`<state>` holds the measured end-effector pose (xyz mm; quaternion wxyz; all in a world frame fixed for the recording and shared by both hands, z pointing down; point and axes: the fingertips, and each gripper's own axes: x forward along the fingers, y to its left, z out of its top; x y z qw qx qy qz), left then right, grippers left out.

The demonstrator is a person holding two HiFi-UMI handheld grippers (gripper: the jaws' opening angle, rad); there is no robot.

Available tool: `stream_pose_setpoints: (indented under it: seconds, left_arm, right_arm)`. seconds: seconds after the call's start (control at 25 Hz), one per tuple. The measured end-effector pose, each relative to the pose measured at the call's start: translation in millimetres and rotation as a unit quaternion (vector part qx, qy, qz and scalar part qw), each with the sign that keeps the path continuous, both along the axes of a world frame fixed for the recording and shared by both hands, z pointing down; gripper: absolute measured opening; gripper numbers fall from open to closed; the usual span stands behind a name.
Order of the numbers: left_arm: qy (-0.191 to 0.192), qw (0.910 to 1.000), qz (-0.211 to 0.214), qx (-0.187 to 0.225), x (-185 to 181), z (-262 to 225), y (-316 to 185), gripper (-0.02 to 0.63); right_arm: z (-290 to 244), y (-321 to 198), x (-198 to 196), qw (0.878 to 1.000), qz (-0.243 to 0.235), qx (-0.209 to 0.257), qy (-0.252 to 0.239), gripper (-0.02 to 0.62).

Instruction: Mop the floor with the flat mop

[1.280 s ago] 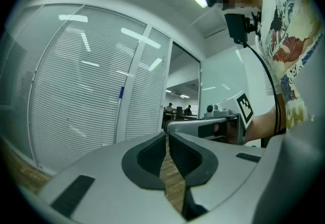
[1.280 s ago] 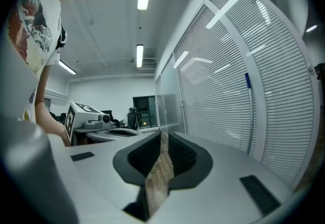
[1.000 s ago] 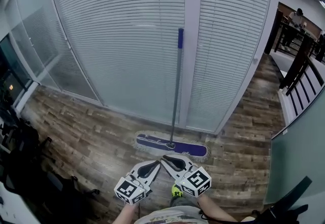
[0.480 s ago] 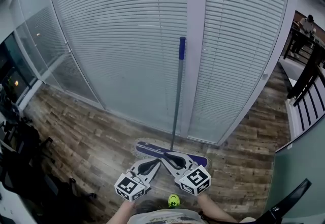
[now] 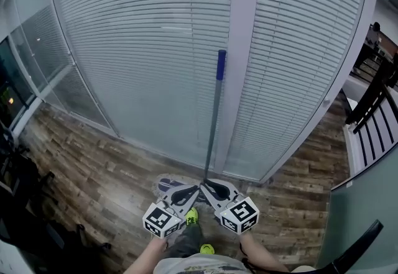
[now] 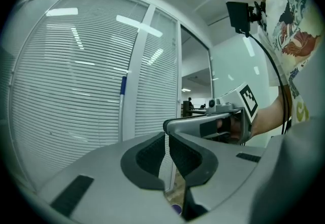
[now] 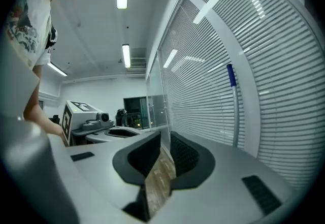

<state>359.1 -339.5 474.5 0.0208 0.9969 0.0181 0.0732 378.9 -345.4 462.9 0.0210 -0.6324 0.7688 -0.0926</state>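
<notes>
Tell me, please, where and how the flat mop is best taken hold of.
Probably its slim grey pole, below the blue grip, approached from the room side: it stands nearly upright against the glass wall, so jaws opened sideways could straddle it.

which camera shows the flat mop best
The head view: the grey-handled flat mop with a blue grip shows top to bottom against the white blinds, its purple head on the wooden floor partly covered. The left gripper view shows mainly the upper handle, the right gripper view the blue grip and pole below.
</notes>
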Motion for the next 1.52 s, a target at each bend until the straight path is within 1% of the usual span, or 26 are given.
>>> stream_pose_setpoints:
  seconds: [0.2, 0.48, 0.64, 0.76, 0.88, 1.04, 1.08, 1.12, 1.16, 1.28, 1.36, 1.44, 1.52]
  left_arm:
    - [0.017, 0.9994, 0.030, 0.004, 48, -8, -49, 0.025]
    - [0.015, 0.9971, 0.073, 0.016, 112, -14, -120, 0.026]
    - [0.017, 0.9947, 0.101, 0.011, 149, -8, -152, 0.031]
    - [0.014, 0.9938, 0.110, 0.010, 173, 2, -173, 0.060]
    - [0.007, 0.9936, 0.112, 0.013, 192, 15, -197, 0.114]
    - [0.001, 0.9937, 0.112, 0.005, 230, 30, -225, 0.141]
    - [-0.001, 0.9939, 0.110, 0.005, 239, 32, -233, 0.144]
    - [-0.004, 0.9940, 0.109, 0.005, 248, 34, -240, 0.147]
    - [-0.006, 0.9940, 0.109, 0.006, 258, 37, -246, 0.147]
    - [-0.005, 0.9931, 0.116, 0.013, 287, 46, -259, 0.149]
    - [-0.002, 0.9923, 0.122, 0.018, 302, 50, -263, 0.150]
    - [0.000, 0.9915, 0.128, 0.021, 308, 51, -259, 0.155]
    - [0.002, 0.9905, 0.136, 0.023, 305, 48, -246, 0.155]
  right_arm:
    - [-8, -48, 48, 0.999, 0.035, 0.001, 0.014, 0.052]
    - [-18, -117, 112, 0.996, 0.082, -0.010, 0.036, 0.052]
    - [-17, -151, 148, 0.993, 0.112, -0.016, 0.040, 0.052]
    - [-14, -173, 170, 0.990, 0.131, -0.022, 0.044, 0.052]
    - [-8, -196, 189, 0.988, 0.145, -0.024, 0.045, 0.053]
    - [-2, -217, 226, 0.984, 0.171, -0.035, 0.047, 0.056]
    - [-1, -223, 235, 0.982, 0.176, -0.038, 0.047, 0.077]
    - [0, -230, 243, 0.982, 0.180, -0.042, 0.047, 0.119]
    - [1, -236, 251, 0.981, 0.184, -0.047, 0.050, 0.145]
    - [6, -251, 277, 0.978, 0.194, -0.050, 0.063, 0.156]
    - [6, -258, 291, 0.976, 0.204, -0.045, 0.063, 0.160]
    - [3, -259, 295, 0.975, 0.211, -0.040, 0.060, 0.161]
    - [-6, -253, 288, 0.974, 0.213, -0.031, 0.063, 0.164]
